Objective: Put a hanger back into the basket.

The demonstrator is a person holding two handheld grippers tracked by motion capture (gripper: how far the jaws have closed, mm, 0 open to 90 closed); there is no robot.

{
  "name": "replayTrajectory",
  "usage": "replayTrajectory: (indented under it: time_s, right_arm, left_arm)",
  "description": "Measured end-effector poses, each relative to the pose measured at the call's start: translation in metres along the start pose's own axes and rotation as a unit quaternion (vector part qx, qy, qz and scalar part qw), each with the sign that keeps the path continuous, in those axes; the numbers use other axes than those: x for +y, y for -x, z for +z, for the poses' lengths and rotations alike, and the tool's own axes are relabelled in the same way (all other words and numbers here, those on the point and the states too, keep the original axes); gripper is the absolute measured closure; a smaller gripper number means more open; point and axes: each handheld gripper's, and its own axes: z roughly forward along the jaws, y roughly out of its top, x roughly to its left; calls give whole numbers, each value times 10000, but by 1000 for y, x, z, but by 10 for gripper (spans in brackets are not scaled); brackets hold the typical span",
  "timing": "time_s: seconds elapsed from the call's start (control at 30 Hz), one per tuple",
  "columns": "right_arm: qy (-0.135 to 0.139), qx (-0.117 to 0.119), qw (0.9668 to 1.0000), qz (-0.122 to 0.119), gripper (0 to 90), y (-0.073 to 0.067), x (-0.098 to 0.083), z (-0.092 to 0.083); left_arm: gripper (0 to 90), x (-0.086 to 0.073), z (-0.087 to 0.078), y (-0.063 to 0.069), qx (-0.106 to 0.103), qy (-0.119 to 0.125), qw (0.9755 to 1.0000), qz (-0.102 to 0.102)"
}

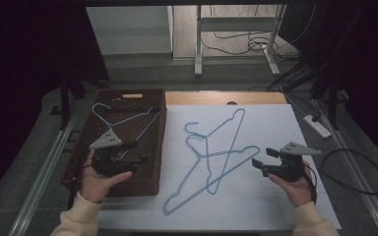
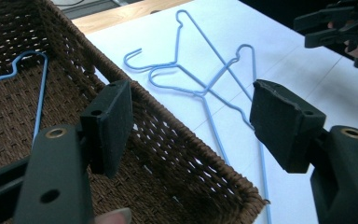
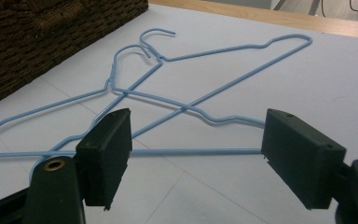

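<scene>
— Left gripper [image 1: 137,151]? Hovering over the wicker basket [image 1: 153,147], jaws gaping, gripping nothing; one blue hanger [image 1: 123,120] lying inside.
— Right gripper [image 1: 265,158]? Gaping too, empty, facing two crossed hangers [image 1: 211,157] lying on the white worktop [image 1: 275,128].

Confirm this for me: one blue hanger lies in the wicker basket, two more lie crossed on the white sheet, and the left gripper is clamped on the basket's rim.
Not quite. The left gripper is not clamped on the basket; the left gripper view shows its jaws wide open above the rim, holding nothing. The rest stands: one hanger in the basket, two crossed hangers on the white sheet.
</scene>
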Motion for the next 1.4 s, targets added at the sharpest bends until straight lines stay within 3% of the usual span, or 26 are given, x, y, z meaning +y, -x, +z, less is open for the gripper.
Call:
replayTrajectory:
  time_s: [0.07,0.17,0.33,0.93,1.23,1.4]
  right_arm:
    - [6,1,10000,-12,246,0,0,0]
    - [-22,23,10000,-18,246,-1,-1,1]
    - [-57,23,10000,-47,246,-1,-3,1]
    - [-96,91,9999,-84,259,-4,-4,0]
    - [-237,145,9995,-159,278,-7,-1,9]
    - [-489,261,9983,-166,294,-17,10,24]
  left_arm:
    - [307,-1,3,1,1,2,10000,-1]
    - [306,0,5,4,-159,69,9998,-68]
    - [307,-2,7,6,-28,24,10000,16]
    - [306,-7,11,8,-167,-48,9998,112]
    - [307,-13,11,5,-157,-95,9998,91]
    - [307,-16,10,5,-146,-178,9996,154]
